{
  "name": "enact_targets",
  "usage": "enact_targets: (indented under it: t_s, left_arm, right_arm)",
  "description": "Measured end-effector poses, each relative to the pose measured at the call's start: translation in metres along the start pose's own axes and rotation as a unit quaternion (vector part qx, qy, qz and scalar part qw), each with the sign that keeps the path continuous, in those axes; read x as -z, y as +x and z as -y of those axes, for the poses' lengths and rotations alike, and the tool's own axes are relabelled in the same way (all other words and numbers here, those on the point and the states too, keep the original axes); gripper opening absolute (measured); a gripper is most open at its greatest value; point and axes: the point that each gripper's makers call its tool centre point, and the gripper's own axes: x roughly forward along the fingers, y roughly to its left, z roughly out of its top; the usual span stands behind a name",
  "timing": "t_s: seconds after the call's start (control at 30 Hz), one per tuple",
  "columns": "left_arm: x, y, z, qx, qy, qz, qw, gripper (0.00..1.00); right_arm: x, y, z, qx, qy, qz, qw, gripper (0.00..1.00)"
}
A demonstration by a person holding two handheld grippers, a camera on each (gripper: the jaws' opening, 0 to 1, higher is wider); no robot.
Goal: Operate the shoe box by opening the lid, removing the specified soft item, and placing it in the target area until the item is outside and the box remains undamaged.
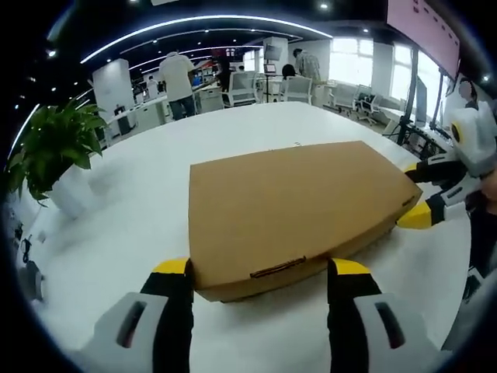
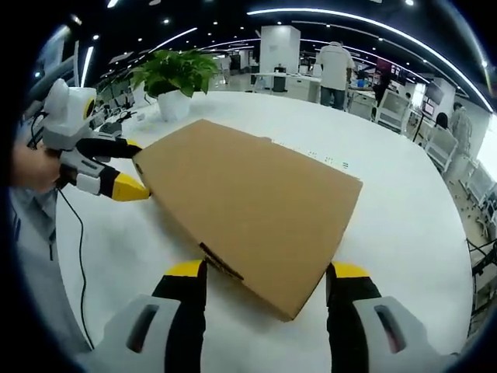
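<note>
The shoe box (image 1: 299,210) lies flat on the white tabletop (image 1: 140,202), its brown cardboard lid closed, a small tab slot showing on the front edge nearest the left gripper (image 1: 264,273).

In the left gripper view, the box's near edge sits between the two yellow-tipped fingers (image 1: 172,268) — they stand wide, one at each side of that edge, just at or beside the cardboard, and whether they touch it cannot be told. At the far right end of the box the right gripper (image 1: 419,194) comes in, held by a person's hand; its fingers straddle that corner of the box, spread apart, the lower yellow tip close against the box's side.

In the right gripper view the shoe box (image 2: 248,202) runs diagonally, one corner pointing down between the right gripper's (image 2: 264,272) wide-set fingers (image 2: 186,272). The left gripper (image 2: 128,167), gripped by a hand (image 2: 31,167), sits at the box's left corner — fingers parted, one above and one below that corner. A thin cable (image 2: 78,256) trails across the tabletop below it.

Beyond the box, a potted plant (image 2: 175,78) stands on the tabletop's far side, well apart. Behind are office chairs (image 1: 295,87) and standing people (image 1: 177,81).
</note>
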Motion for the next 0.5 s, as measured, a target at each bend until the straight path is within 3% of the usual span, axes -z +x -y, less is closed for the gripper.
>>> enact_targets:
  t_s: [0.5]
  left_arm:
    - [0.019, -0.022, 0.011, -0.019, -0.02, 0.003, 0.9996, 0.68]
  right_arm:
    - [0.012, -0.011, -0.01, -0.009, -0.014, -0.006, 0.9998, 0.6]
